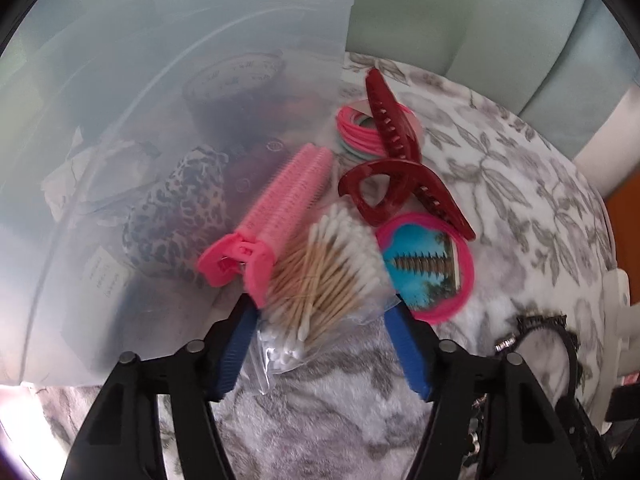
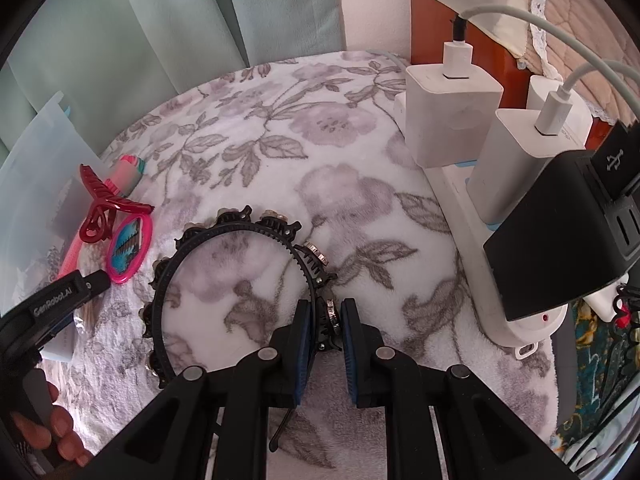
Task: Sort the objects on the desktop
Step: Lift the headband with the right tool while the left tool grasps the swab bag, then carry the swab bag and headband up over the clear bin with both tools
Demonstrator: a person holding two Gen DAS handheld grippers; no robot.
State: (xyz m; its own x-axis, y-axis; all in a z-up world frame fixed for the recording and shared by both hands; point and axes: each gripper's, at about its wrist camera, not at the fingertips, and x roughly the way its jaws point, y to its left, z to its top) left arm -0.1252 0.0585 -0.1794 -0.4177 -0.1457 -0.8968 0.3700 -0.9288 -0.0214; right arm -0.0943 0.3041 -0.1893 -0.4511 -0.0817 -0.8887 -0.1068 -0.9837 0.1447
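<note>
A worktop [image 2: 360,128] covered in grey floral fleece carries a scatter of hair and grooming things beside a frosted plastic storage bin [image 1: 160,120]. The left gripper [image 1: 320,312] stands wide, its blue pads either side of a clear bag of cotton swabs [image 1: 320,280], which lies directly ahead between them and seems not yet pinched. The bag's long axis runs from near left to far right, the white tips fanned toward a round pink mirror [image 1: 428,268] just to the right. A pink hair roller clip [image 1: 272,216] lies just left of the bag, roughly parallel to it, leaning against the bin. Beyond are a dark red claw clip [image 1: 400,160] and pink hair ties [image 1: 356,128]. The right gripper [image 2: 326,320] is narrow, closed around the near right side of a black toothed headband [image 2: 240,248], whose arch curves away ahead and to the left, flat on the fleece. White chargers on a power strip [image 2: 460,200] stand to the right.
</note>
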